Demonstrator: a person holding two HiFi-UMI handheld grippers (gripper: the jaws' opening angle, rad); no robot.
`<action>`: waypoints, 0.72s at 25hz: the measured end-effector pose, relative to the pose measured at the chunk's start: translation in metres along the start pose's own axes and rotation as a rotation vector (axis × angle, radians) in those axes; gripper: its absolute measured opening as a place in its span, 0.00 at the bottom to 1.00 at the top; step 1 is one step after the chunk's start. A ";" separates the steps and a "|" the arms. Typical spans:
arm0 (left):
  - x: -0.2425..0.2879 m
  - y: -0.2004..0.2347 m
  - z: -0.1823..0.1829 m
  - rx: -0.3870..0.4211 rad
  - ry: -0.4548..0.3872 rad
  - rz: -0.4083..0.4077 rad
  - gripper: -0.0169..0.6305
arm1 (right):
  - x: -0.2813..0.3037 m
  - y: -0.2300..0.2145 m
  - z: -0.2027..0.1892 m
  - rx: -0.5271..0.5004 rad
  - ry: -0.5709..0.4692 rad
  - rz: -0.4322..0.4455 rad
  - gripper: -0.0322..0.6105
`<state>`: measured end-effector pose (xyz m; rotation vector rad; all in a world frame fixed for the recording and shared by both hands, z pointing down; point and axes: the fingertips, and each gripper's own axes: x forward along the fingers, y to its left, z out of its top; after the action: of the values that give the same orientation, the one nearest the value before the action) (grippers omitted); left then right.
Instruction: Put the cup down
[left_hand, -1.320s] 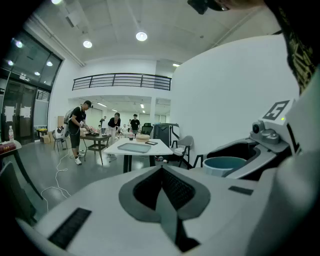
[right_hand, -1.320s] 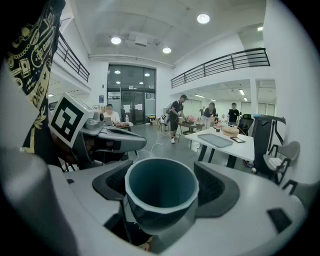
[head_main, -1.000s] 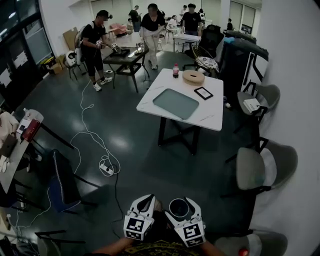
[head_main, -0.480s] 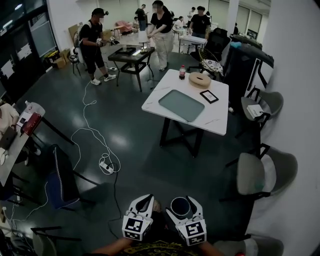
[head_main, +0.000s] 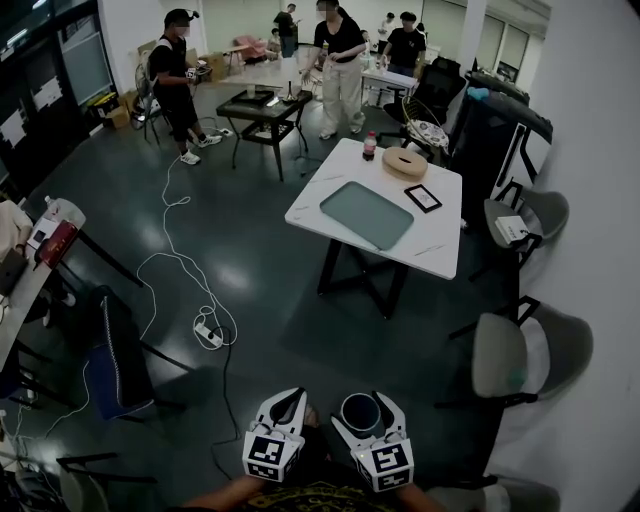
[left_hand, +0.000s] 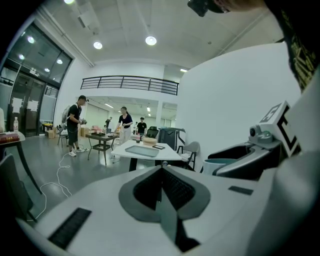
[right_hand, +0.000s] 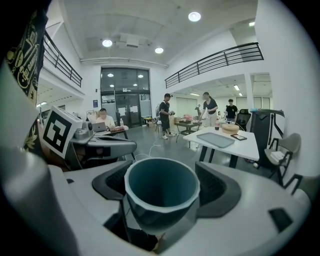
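Observation:
A dark teal cup stands upright between the jaws of my right gripper, which is shut on it. From the head view the cup shows as an open round mouth at the bottom of the picture, held in the right gripper close to my body. Just left of it, my left gripper is shut with nothing in it; its two pads meet at a point in the left gripper view. The cup also shows at the right of that view.
A white table stands well ahead with a grey tray, a bottle, a round wooden box and a small dark frame. Grey chairs line the right wall. Cables lie on the floor; several people stand at the back.
The view has drifted so the white table sits slightly nearer and more to the right. People at the back have shifted. Both grippers and the cup hold the same pose.

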<state>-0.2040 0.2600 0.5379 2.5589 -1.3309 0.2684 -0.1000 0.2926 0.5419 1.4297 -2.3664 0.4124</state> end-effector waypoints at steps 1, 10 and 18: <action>0.003 0.002 0.000 -0.004 -0.001 -0.003 0.04 | 0.002 -0.002 0.002 -0.001 0.002 -0.005 0.66; 0.039 0.010 0.004 -0.030 -0.012 -0.038 0.04 | 0.023 -0.020 0.010 -0.002 0.023 -0.028 0.66; 0.076 0.031 0.020 -0.023 -0.012 -0.047 0.04 | 0.053 -0.043 0.031 0.006 0.039 -0.053 0.66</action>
<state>-0.1853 0.1778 0.5432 2.5728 -1.2691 0.2286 -0.0884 0.2186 0.5402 1.4702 -2.2933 0.4294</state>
